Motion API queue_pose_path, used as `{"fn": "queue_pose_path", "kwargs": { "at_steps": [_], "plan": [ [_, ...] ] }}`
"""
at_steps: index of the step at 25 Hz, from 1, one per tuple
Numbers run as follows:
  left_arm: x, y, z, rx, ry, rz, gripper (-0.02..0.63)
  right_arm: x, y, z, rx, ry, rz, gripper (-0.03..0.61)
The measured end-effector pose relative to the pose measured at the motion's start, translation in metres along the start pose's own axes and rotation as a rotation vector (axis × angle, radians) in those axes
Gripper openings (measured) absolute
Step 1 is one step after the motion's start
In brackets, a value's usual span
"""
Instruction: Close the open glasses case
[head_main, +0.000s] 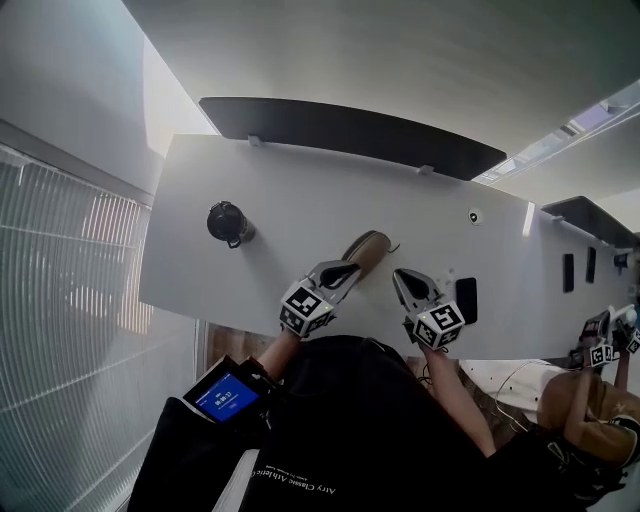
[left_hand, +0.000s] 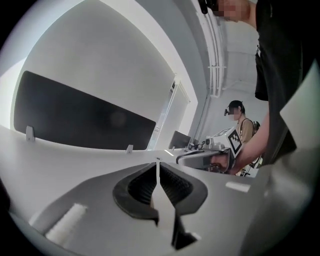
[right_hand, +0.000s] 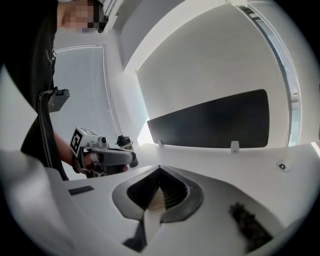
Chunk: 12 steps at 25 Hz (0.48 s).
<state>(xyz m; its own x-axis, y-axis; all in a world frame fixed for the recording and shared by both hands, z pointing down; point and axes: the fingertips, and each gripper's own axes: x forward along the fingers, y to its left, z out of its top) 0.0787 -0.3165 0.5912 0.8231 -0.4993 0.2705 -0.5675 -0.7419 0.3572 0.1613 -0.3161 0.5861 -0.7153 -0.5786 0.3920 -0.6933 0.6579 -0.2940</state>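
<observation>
Head view: the left gripper (head_main: 343, 271) and the right gripper (head_main: 406, 282) are held side by side over the near edge of a white surface (head_main: 300, 200); the tan glasses case (head_main: 367, 248) lies on it just beyond the left fingers' tips and up-left of the right fingers; whether its lid is down cannot be told from here; a black cup (head_main: 228, 222) stands well off to the left of both, and a small black slab (head_main: 466, 298) lies just right of the right fingers.

Left gripper view: the fingers (left_hand: 145, 187) are pressed together at the tips with nothing between them; the right gripper shows off to their right; a dark panel (left_hand: 80, 117) stands far ahead.

Right gripper view: the fingers (right_hand: 175, 192) are pressed together, nothing pinched; the left gripper and the black cup show to their left.
</observation>
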Motion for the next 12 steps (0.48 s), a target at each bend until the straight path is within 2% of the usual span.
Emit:
{"fn": "queue_pose_path", "kwargs": {
  "at_steps": [4,12],
  "plan": [
    [-0.004,-0.021,-0.003,0.076,0.007,-0.019,0.023,-0.017,0.015,-0.011,0.005,-0.006,-0.024,0.008],
    [-0.020,-0.022,-0.014,0.057,0.030,0.006,0.021,-0.022,0.026,-0.020,0.022,0.001,-0.008,0.008]
  ]
}}
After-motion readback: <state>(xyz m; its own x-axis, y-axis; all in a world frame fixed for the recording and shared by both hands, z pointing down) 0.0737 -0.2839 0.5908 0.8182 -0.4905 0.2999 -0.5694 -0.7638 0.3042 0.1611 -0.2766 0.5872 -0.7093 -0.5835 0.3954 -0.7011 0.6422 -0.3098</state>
